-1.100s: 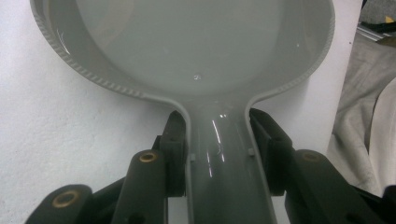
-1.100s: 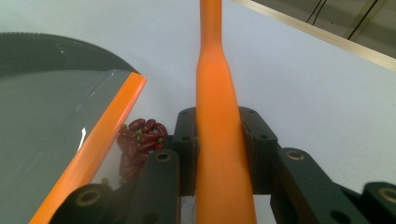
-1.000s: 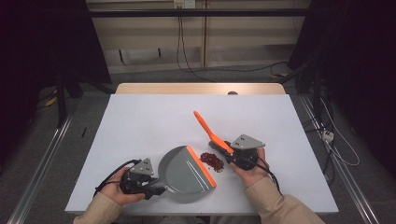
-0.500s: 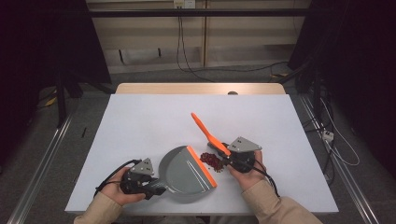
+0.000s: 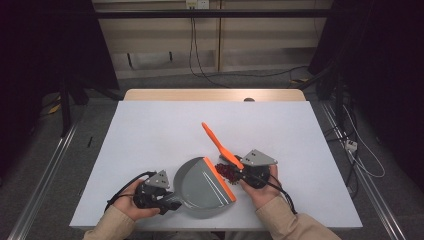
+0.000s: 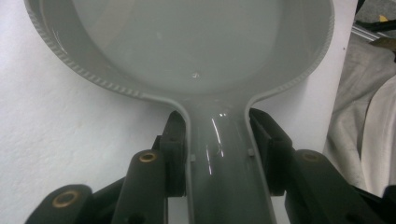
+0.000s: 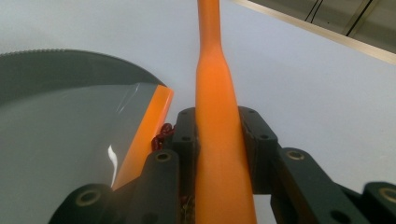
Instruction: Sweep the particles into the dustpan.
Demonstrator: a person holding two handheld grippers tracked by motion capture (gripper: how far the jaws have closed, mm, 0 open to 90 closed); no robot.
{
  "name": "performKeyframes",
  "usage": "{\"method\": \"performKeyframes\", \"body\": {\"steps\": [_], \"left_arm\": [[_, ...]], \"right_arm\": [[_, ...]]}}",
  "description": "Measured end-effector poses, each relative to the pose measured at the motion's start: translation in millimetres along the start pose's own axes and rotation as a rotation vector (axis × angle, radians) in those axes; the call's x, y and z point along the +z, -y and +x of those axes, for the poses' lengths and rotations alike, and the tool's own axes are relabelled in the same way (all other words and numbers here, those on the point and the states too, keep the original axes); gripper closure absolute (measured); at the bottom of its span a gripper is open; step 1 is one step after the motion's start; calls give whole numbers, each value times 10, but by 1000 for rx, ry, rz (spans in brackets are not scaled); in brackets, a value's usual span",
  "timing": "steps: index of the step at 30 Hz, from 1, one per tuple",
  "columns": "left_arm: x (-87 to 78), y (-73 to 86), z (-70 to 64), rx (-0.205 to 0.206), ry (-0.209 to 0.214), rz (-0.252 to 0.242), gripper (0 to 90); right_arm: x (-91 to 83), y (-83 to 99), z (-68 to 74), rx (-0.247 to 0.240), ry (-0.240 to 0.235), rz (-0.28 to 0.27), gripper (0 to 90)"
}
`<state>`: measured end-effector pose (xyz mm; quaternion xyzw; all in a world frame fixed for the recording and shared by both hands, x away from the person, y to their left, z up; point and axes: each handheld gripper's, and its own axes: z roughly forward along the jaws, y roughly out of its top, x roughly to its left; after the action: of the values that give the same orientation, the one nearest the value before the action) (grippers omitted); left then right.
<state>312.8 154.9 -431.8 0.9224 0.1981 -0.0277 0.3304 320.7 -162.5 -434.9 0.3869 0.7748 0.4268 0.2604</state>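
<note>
A grey dustpan (image 5: 200, 187) with an orange lip (image 5: 220, 179) lies on the white table (image 5: 150, 130) near its front edge. My left gripper (image 5: 171, 202) is shut on the pan's handle (image 6: 219, 163), one jaw on each side. My right gripper (image 5: 241, 171) is shut on an orange brush (image 5: 215, 137), whose handle (image 7: 215, 88) points up and to the far left. A small heap of dark red bits (image 5: 225, 172) lies on the table right against the lip (image 7: 145, 133), under the brush's head. In the right gripper view a few red bits (image 7: 161, 135) show beside the lip.
A person's hands and beige sleeves (image 5: 285, 225) come in at the table's front edge. A cable (image 5: 125, 187) trails from the left gripper. The table's far wooden edge (image 5: 215, 95) and a floor with cables (image 5: 350, 145) lie beyond.
My right gripper and the brush have shifted a little to the left, and the red bits have gone with them up to the pan's orange lip. The left gripper and the pan have stayed put.
</note>
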Motion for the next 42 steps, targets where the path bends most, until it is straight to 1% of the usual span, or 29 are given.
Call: {"method": "performKeyframes", "body": {"steps": [1, 2, 5, 7, 8, 9, 10, 11, 13, 14, 15, 16, 17, 18, 19, 21, 24, 28, 31, 33, 34, 35, 36, 37, 38, 40, 41, 42], "left_arm": [[4, -7, -7, 1, -11, 7, 623], [11, -10, -7, 2, -5, 6, 623], [20, -16, -14, -2, -5, 9, 623], [11, -26, 0, 25, -6, 29, 623], [21, -27, -5, 15, -3, 21, 623], [31, -27, -16, -3, -4, 10, 623], [37, -29, -17, -3, -2, 9, 623], [42, -31, -19, -3, -2, 11, 623], [37, -42, -3, 34, -5, 42, 623], [47, -43, -10, 26, -3, 35, 622], [60, -41, -20, 9, 1, 21, 622], [62, -42, -20, 8, 0, 24, 622], [65, -42, -19, 7, 3, 24, 622], [68, -43, -21, 7, 4, 24, 622], [70, -44, -22, 6, 2, 24, 622], [74, -44, -22, 4, 3, 21, 622], [73, -42, -20, -1, 4, 21, 623], [71, -39, -19, -5, 3, 21, 624], [73, -34, -15, -10, 6, 17, 624], [74, -31, -14, -10, 8, 15, 624], [72, -29, -13, -11, 5, 16, 625], [73, -25, -10, -14, 8, 11, 625], [71, -23, -10, -14, 3, 12, 625], [75, -21, -6, -14, 9, 3, 625], [75, -19, -4, -14, 9, 3, 625], [72, -17, 1, -14, 10, 4, 625], [72, -18, 2, -12, 10, 4, 625], [70, -18, 2, -12, 10, 7, 625]], "right_arm": [[2, 0, 9, -5, 4, 0, 713], [3, 1, 19, -5, 6, -2, 713], [2, 4, 39, -4, 7, -3, 712], [3, 5, 53, 1, 8, -4, 712], [5, 6, 62, 5, 7, -6, 711], [5, 6, 73, 10, 8, -7, 711], [7, 6, 83, 12, 6, -10, 711], [11, 7, 97, 24, 0, -13, 710], [14, 5, 129, 28, 3, -21, 710], [18, 6, 148, 31, -2, -22, 710], [17, 7, 167, 33, 5, -24, 710], [21, 5, 181, 28, 1, -27, 710], [26, 3, 197, 37, -7, -29, 710], [29, 0, 212, 41, -1, -33, 710], [34, -2, 222, 45, -8, -35, 710], [38, -4, 249, 48, -8, -39, 710], [43, -9, 287, 61, -27, -49, 710], [58, -28, 340, 63, -48, -63, 711], [63, -59, 359, 82, -70, -89, 712], [70, -93, 381, 72, -86, -101, 713], [78, -102, 382, 86, -108, -112, 713], [86, -112, 384, 93, -118, -110, 713], [89, -120, 386, 93, -119, -112, 713], [92, -128, 376, 87, -122, -122, 713], [88, -136, 360, 95, -124, -120, 713], [63, -155, 299, 114, -135, -139, 713], [41, -168, 267, 117, -125, -147, 713], [21, -180, 225, 125, -126, -156, 713]]}}
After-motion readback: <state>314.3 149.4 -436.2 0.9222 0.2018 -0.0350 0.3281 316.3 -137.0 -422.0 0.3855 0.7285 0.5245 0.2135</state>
